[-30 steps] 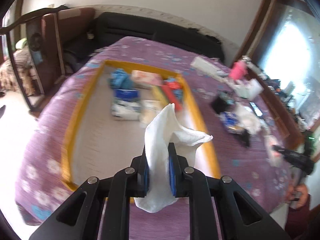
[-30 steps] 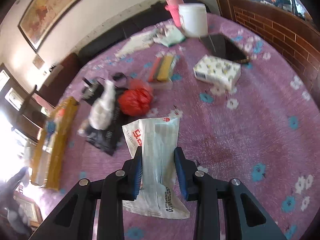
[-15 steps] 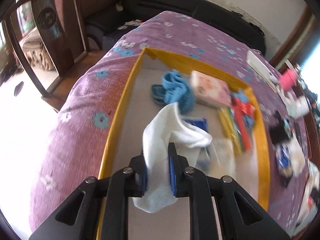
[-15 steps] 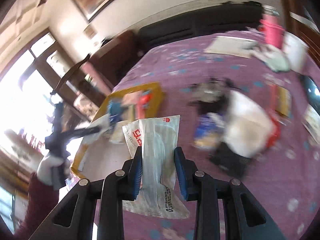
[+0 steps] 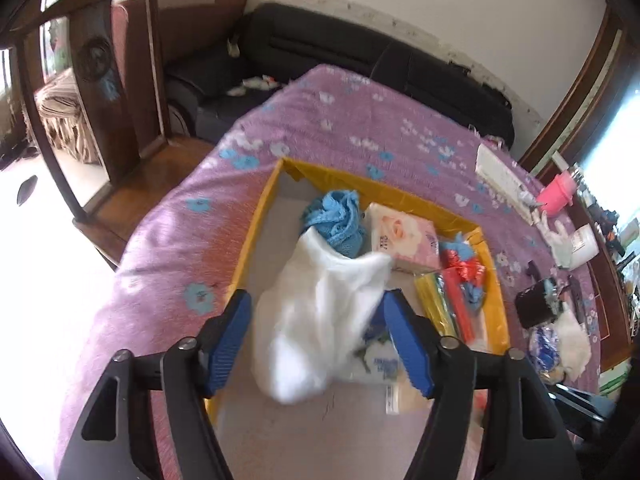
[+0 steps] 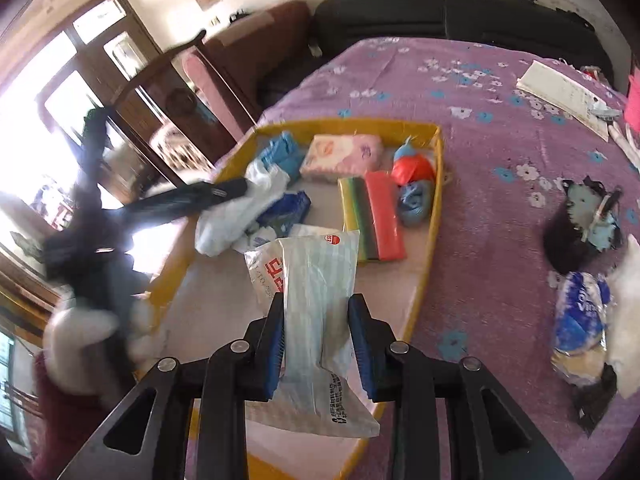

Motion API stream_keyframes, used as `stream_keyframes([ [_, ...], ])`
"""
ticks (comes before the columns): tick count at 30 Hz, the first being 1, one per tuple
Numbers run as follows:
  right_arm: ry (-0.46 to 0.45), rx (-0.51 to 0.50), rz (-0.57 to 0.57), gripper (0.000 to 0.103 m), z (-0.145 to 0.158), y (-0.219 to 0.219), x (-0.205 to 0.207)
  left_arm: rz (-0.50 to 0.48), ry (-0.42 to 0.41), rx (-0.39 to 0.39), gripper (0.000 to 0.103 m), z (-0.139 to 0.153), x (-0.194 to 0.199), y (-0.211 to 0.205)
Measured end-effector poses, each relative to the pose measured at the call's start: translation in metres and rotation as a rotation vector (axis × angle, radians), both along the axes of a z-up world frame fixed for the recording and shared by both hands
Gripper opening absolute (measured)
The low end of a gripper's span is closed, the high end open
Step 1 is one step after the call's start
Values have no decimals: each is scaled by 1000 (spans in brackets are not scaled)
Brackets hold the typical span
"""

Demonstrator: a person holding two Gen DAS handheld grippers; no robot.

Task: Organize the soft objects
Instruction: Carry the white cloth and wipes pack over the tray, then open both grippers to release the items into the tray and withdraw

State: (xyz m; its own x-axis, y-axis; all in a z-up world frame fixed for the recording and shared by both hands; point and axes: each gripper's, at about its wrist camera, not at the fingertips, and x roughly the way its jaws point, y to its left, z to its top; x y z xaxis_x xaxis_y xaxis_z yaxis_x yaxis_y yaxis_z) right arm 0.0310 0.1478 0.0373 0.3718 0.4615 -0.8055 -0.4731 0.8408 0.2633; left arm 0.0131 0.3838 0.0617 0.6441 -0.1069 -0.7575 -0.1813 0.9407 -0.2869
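A yellow-rimmed tray (image 5: 260, 220) (image 6: 434, 216) lies on the purple flowered cloth. My left gripper (image 5: 318, 338) is open over the tray; a white cloth (image 5: 320, 312) hangs blurred between its spread jaws, apart from the pads, and shows in the right wrist view (image 6: 240, 208). My right gripper (image 6: 318, 350) is shut on a clear plastic packet (image 6: 316, 304) above the tray's near end. Inside the tray lie a blue knit cloth (image 5: 338, 220), a pink tissue pack (image 5: 402, 242) and coloured sponges (image 6: 372, 216).
On the cloth right of the tray lie a black pouch (image 6: 580, 224), a blue-and-white bag (image 6: 580, 320) and white paper (image 6: 560, 92). A pink cup (image 5: 556, 196) stands at the far right. A wooden chair (image 5: 120, 92) and a black sofa (image 5: 360, 64) border the table.
My left gripper has opened and let go of the white cloth over the tray. My right gripper has carried its packet from the table's right side to above the tray.
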Motion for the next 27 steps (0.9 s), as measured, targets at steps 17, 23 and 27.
stream_keyframes([
  [17,-62,-108,-137,63,-12,14,28,100,-271,-121,84,35,-138,-1],
  [23,-158,59,-151,85,17,-41,-13,116,-280,-34,84,41,-148,-21],
  [27,-227,86,-229,85,31,-108,-38,52,-286,-26,84,44,-150,-47],
])
